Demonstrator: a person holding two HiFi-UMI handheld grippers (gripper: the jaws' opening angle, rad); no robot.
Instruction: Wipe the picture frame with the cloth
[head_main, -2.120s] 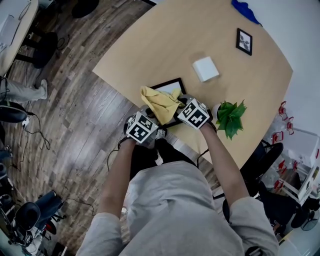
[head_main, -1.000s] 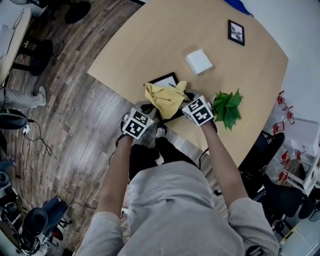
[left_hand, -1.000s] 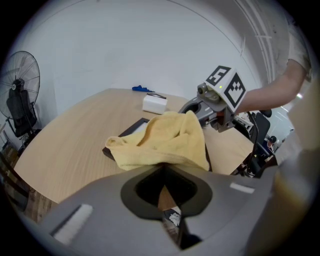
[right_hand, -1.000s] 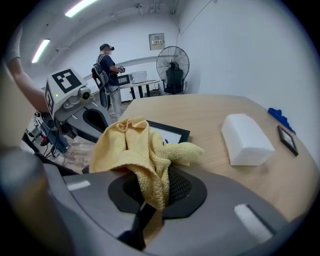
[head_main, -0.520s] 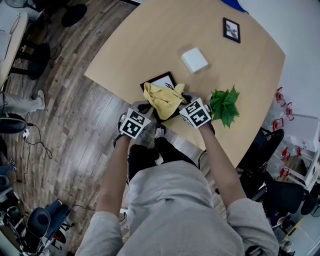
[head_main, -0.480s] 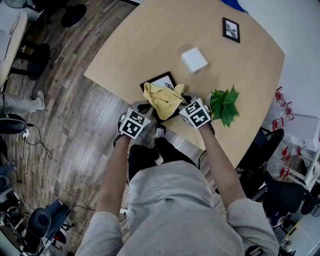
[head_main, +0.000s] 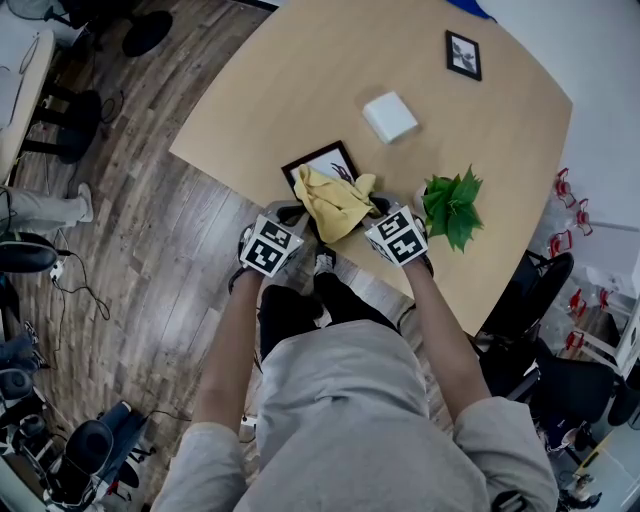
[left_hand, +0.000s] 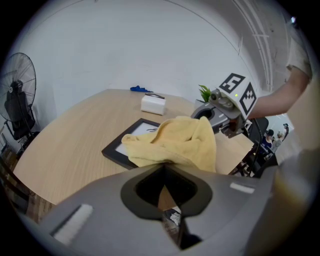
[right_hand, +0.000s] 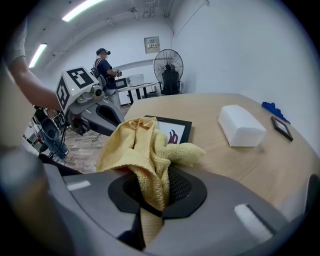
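At the tabletop's (head_main: 300, 80) near edge a crumpled yellow cloth (head_main: 332, 200) covers part of the black picture frame (head_main: 318, 164), flanked by the left tool (head_main: 287, 222) and right tool (head_main: 385, 222), a green plant (head_main: 452, 208) just beside the latter.

Pretty bright, even light all round, coming off the ceiling strip lights (right_hand: 82, 9). Shadows on the worktop (head_main: 330, 80) are soft and faint, with no real glare. Both gripper views bend hard at the edges with black corners; the cloth (right_hand: 145, 145) looks sharp, while the nearest foreground goes mushy.
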